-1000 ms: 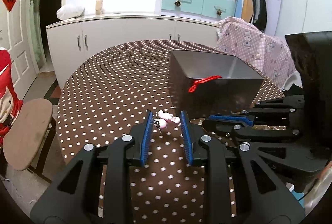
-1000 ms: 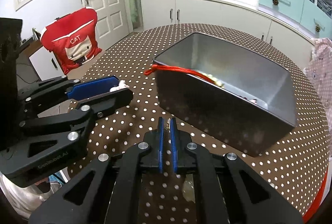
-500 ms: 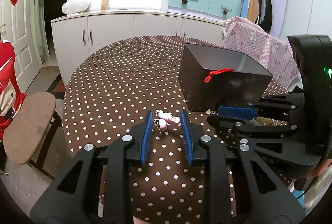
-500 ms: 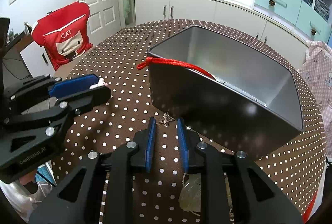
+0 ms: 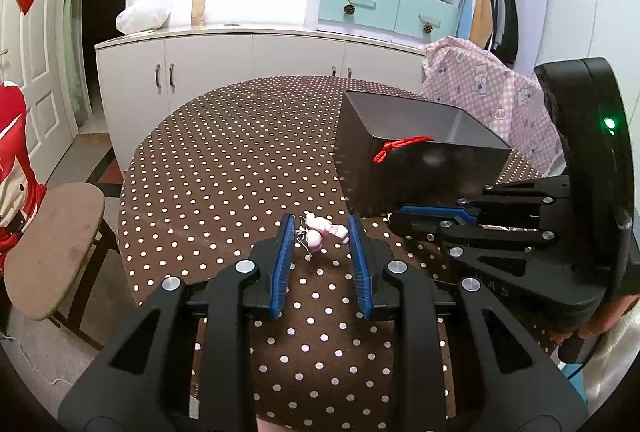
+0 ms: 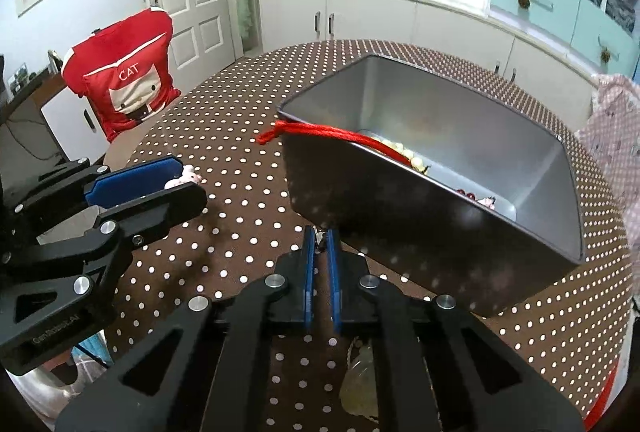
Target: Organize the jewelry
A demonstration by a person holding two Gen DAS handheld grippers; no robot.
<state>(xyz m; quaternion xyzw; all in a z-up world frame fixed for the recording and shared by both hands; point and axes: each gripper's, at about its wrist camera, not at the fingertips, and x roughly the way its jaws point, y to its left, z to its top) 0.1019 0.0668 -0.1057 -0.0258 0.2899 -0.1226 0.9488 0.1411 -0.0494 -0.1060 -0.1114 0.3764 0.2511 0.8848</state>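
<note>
Now our right gripper (image 6: pixel 320 238) is closing on a small metal trinket (image 6: pixel 319 236) just before the box (image 6: pixel 460 216); our left gripper (image 5: pixel 322 232) holds a pink charm (image 5: pixel 320 234) off to its left. Next we judge both need lifting over the rim ahead.

Brown white-dotted tablecloth (image 6: pixel 240 135), grey tin (image 6: pixel 460 135), red cord (image 6: pixel 320 131), pink charm (image 5: pixel 326 232).

free: tabletop (image 5: pixel 224 167) bare left of and beyond box | obstacle: metal box (image 6: pixel 400 207) just ahead of right gripper (image 6: pixel 320 240) | left gripper (image 6: pixel 168 183) well left, gap between passable
</note>
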